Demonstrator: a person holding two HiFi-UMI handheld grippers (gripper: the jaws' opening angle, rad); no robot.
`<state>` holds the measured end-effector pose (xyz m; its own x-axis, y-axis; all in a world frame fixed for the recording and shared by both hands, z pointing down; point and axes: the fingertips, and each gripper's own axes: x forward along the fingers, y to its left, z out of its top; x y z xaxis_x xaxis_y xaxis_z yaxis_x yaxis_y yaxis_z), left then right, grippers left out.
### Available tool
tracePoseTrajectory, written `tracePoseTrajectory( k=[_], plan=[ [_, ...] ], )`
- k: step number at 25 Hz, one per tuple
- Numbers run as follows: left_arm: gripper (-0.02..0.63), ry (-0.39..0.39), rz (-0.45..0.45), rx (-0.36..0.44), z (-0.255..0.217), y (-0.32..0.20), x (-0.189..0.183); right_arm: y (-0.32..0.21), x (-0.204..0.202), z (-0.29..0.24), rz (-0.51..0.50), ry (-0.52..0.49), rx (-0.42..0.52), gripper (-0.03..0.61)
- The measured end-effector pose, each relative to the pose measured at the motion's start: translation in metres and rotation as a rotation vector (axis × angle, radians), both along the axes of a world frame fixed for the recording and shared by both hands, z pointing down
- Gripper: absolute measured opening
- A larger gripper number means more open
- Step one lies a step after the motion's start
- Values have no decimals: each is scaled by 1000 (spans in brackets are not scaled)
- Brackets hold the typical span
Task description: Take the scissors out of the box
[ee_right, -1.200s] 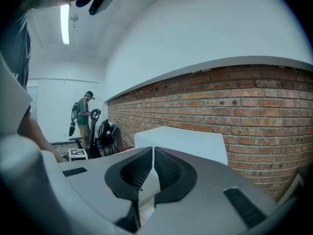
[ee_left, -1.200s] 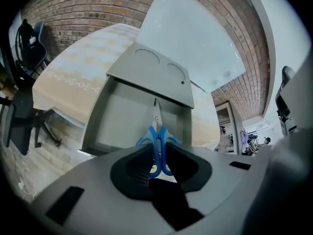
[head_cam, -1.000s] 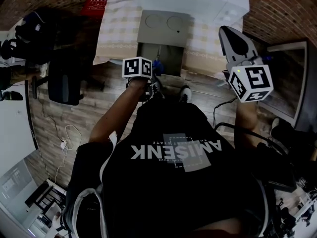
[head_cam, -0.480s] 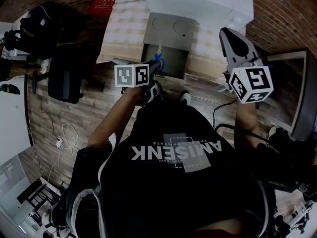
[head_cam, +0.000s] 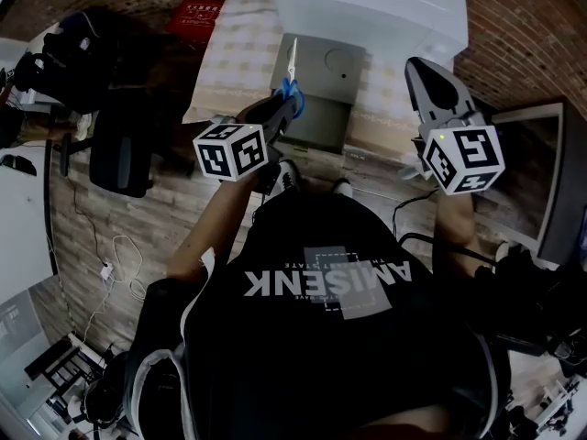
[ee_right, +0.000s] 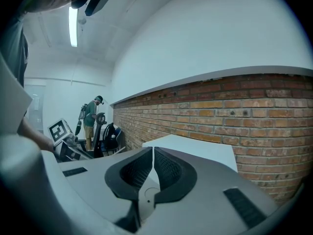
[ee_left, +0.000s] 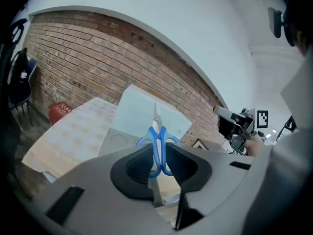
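**Scissors in my left grip, above the grey box**

A brick wall (head_cam: 523, 26) runs behind the table (head_cam: 225, 58), which wears a pale checked cloth. On the far part of the table stands a big white box (head_cam: 367, 3). Just in front of it, at the table's near edge, sits the grey box (head_cam: 321, 71). It has a flat grey panel with round marks on top and a darker opening below that. From my head I can't quite tell whether that panel is a lid folded back. A small red box (head_cam: 194, 12) lies off the table's far left corner.

My left gripper (head_cam: 284, 108) is raised in front of the grey box and pointed towards the wall. Its two pads are clenched on the blue handles of the scissors (ee_left: 156, 143). The blades are together and point up and away from me, and the handle loops stick out just past my fingertips. The scissors hang in the air in my grip, clear of the box's dark opening, and from above their tip shows against the grey panel.

My right gripper (head_cam: 424, 67) hovers well to the right, over the table's right edge. Its jaws are pressed together with nothing between them.
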<state>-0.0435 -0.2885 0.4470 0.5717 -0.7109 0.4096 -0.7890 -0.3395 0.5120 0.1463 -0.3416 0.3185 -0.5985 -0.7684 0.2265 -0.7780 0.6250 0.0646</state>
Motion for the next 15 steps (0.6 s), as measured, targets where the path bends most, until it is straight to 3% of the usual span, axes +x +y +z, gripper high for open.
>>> tracePoseTrajectory(
  k=[15],
  plan=[
    [92, 16, -58, 300, -94, -29, -38, 0, 1, -21, 45, 5, 42, 43]
  ],
)
